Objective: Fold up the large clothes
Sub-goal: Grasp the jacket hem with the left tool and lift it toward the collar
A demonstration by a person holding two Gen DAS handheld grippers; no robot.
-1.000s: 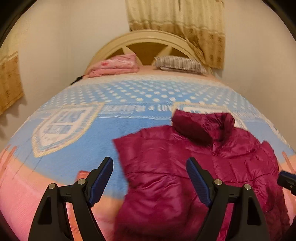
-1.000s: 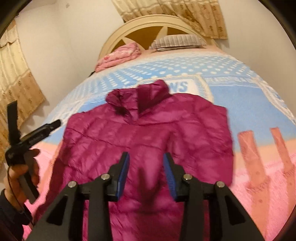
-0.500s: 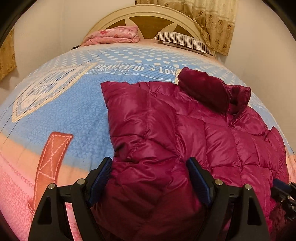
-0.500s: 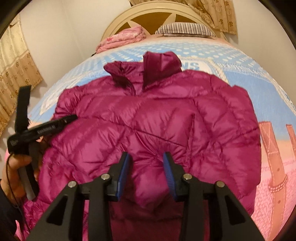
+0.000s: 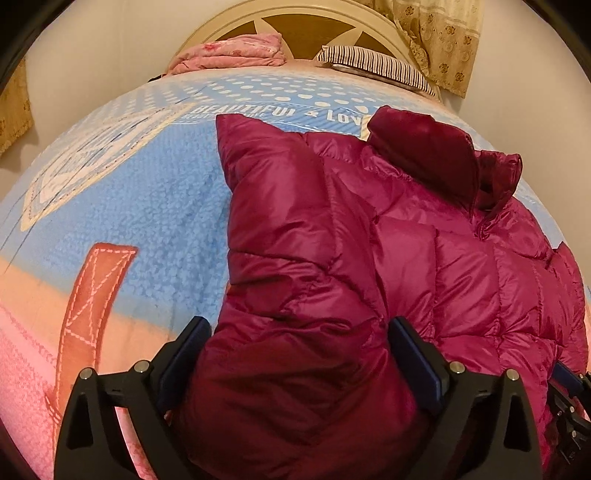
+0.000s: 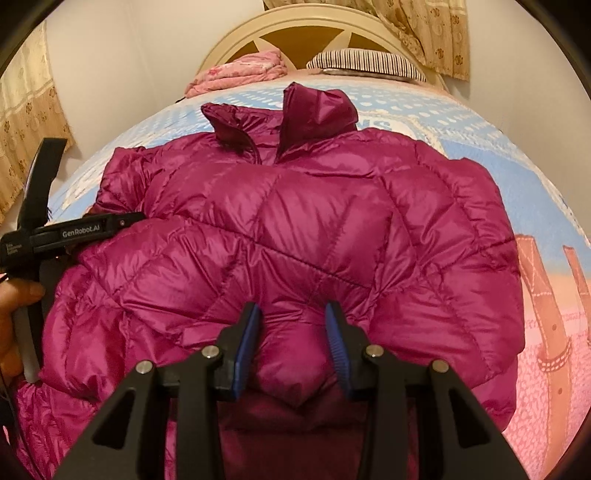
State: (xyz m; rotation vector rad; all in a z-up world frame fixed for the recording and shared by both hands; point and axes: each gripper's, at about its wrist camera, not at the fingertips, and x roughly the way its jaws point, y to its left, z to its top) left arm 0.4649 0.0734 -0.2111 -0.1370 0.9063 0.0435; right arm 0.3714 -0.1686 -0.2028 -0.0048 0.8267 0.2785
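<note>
Between the fingers of the left gripper [image 5: 299,354] sits a fat fold of the jacket [image 5: 369,258], a shiny magenta quilted puffer. The jaws stand wide, the padding bulging up between them and brushing both blue pads; whether they press it I cannot tell. The right gripper [image 6: 293,339] has its jaws much closer together, with a puffy lump of the jacket's [image 6: 295,229] hem squeezed between the pads, so it looks clamped on the fabric.

Out ahead of both, the jacket lies spread on the bed [image 5: 147,229], collar [image 6: 317,110] at the far end, standing up and parted. Its diamond stitching catches the light; one sleeve lies folded in across the body on the left gripper's side.

The near hem runs under the gripper bodies and out of sight. Beside the right jaws the left gripper [image 6: 74,232] shows from the side, gripped by a hand [image 6: 14,332] cut off at the edge.

Beyond the collar, a pink bundle [image 6: 240,72] and a striped pillow [image 6: 365,62] lie against the headboard [image 6: 314,29].
</note>
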